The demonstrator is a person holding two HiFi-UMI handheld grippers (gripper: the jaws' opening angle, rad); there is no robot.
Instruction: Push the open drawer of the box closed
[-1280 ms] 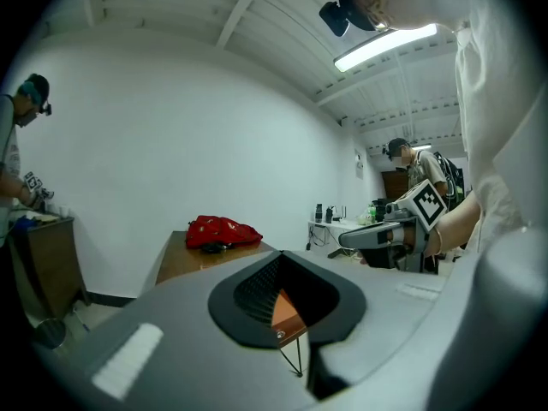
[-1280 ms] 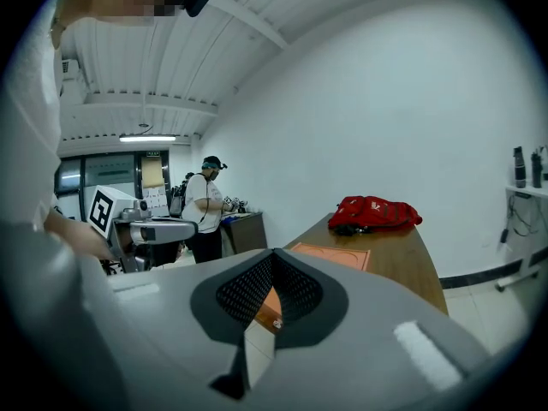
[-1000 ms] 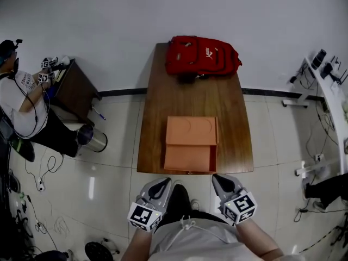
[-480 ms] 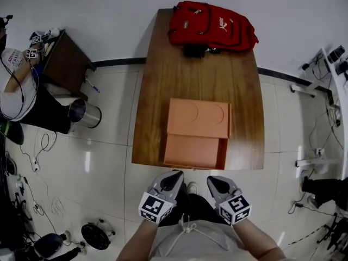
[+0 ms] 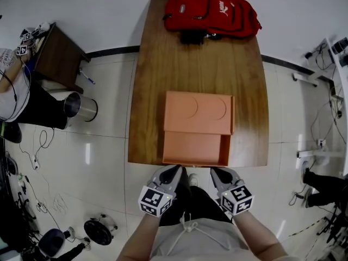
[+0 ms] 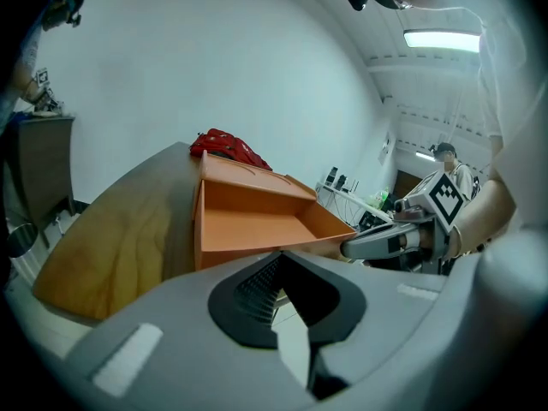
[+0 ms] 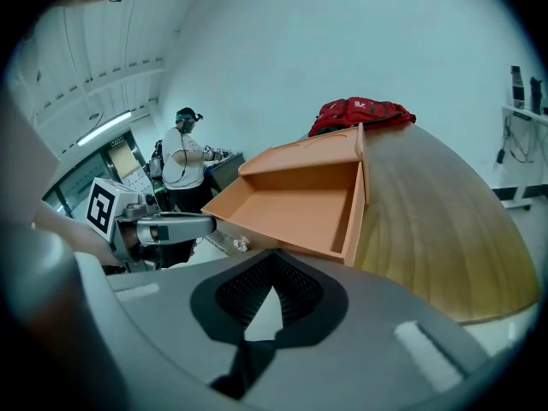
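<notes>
An orange box (image 5: 198,112) sits on the wooden table (image 5: 152,91), and its open drawer (image 5: 196,148) is pulled out toward me as far as the table's near edge. The drawer looks empty. Both grippers hover just off that edge, side by side. My left gripper (image 5: 171,173) is shut and points at the left half of the drawer front. My right gripper (image 5: 219,173) is shut and points at the right half. Neither touches the drawer. In the left gripper view the drawer (image 6: 257,225) lies just beyond the left gripper (image 6: 279,259). The right gripper view shows the drawer (image 7: 300,208) ahead of the right gripper (image 7: 274,259).
A red backpack (image 5: 212,11) lies at the table's far end. On the floor to the left stand a metal bin (image 5: 79,106) and a small dark side table (image 5: 57,58), with a person (image 5: 13,91) beside it. Cables and a white desk (image 5: 337,53) are at the right.
Both grippers have moved forward and closer together, from well short of the table to just off the drawer front. The box and drawer have not moved.
</notes>
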